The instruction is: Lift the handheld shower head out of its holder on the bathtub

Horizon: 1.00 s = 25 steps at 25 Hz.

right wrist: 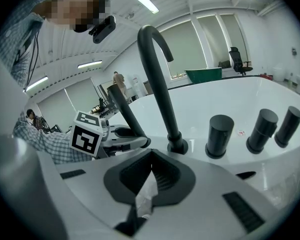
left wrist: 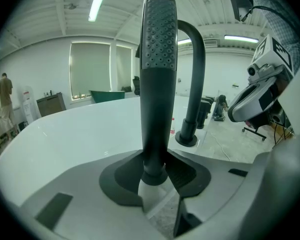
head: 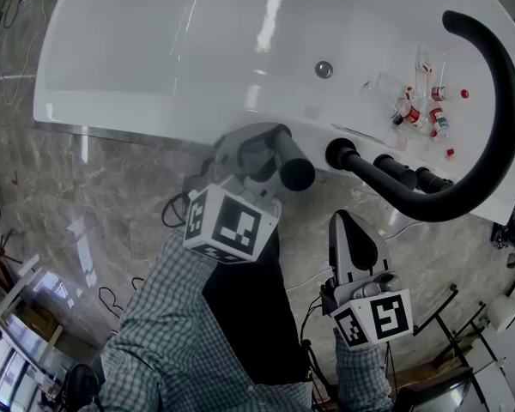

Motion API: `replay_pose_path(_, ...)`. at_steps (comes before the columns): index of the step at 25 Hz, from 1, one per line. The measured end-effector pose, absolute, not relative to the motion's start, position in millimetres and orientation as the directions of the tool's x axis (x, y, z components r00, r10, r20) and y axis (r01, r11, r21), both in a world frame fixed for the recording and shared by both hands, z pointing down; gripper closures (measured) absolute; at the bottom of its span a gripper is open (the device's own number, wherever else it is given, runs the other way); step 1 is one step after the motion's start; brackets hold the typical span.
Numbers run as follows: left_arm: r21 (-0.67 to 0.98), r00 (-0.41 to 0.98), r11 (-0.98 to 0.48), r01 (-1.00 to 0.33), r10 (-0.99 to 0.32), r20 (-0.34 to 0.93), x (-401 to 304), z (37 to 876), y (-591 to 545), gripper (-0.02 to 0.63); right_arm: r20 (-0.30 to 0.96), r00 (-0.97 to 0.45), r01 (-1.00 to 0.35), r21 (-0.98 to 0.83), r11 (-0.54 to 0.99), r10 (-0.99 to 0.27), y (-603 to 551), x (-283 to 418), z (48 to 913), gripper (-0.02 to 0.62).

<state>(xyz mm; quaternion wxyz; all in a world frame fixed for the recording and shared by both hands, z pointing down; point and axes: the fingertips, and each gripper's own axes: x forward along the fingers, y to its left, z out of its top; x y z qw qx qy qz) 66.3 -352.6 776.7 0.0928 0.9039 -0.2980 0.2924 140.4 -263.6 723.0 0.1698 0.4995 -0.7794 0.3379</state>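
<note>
While left gripper [left wrist: 154, 170] jaws clamp it, shower head handle [left wrist: 156, 109] sits between.

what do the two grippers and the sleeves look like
The left gripper and right gripper are pale grey plastic with dark grey pads. Each carries a white cube printed with black square markers. The sleeves are a light check pattern.
</note>
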Motion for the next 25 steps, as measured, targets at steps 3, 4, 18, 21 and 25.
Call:
replay_pose_path(3, -0.001, 0.659, -0.806, -0.592, -0.484, 0.576, 66, 768, -351, 0.480, 0.602, -0.443, -0.894, -0.352, 0.277, -0.664, -263, 139, 718, 0.580)
replay_pose_path(4, -0.002, 0.661, -0.807, -0.591, -0.485, 0.573, 65, 765, -351, 0.480, 0.601, -0.443, -0.894, -0.349, 0.281, -0.665, -263, 138, 716, 0.580)
replay_pose_path(18, -0.033, 0.672, -0.819, -0.572, -0.491, 0.554, 63, 711, -346, 0.480, 0.561, -0.441, -0.897, -0.307, 0.318, -0.701, -268, 133, 661, 0.580)
replay_pose_path(21, -0.033, 0.669, -0.820, -0.571, -0.489, 0.560, 62, 697, -344, 0.480, 0.554, -0.435, -0.900, -0.299, 0.318, -0.710, -266, 134, 647, 0.580)
replay_pose_path(25, -0.027, 0.664, -0.823, -0.567, -0.476, 0.577, 61, 671, -334, 0.480, 0.547, -0.419, -0.908, -0.279, 0.314, -0.725, -260, 138, 616, 0.580)
